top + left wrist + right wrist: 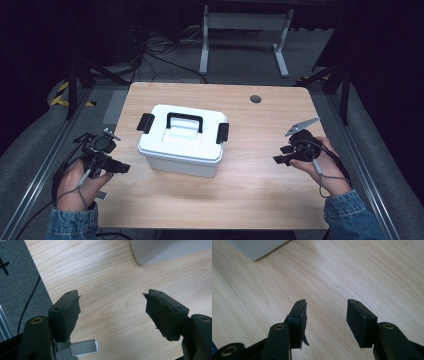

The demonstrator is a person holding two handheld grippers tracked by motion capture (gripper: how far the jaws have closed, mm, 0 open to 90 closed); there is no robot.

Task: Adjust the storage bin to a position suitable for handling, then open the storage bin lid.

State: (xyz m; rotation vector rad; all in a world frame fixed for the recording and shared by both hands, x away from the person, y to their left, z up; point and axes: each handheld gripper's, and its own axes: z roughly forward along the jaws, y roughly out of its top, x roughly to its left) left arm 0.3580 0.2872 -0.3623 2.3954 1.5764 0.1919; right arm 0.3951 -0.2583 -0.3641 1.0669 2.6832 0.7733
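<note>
A white lidded box with a black top handle and a black latch at each end stands on the wooden table, left of centre. My left gripper hovers at the table's left edge, pointing toward the box, jaws open and empty. In the left gripper view the left gripper has bare wood between its jaws, and the box corner sits at the top. My right gripper is over the right side of the table, pointing left, open and empty. In the right gripper view the right gripper faces the box corner.
A round dark grommet hole sits near the table's far edge. A white frame and cables lie on the floor beyond. A small metal clip shows under the left gripper at the table edge.
</note>
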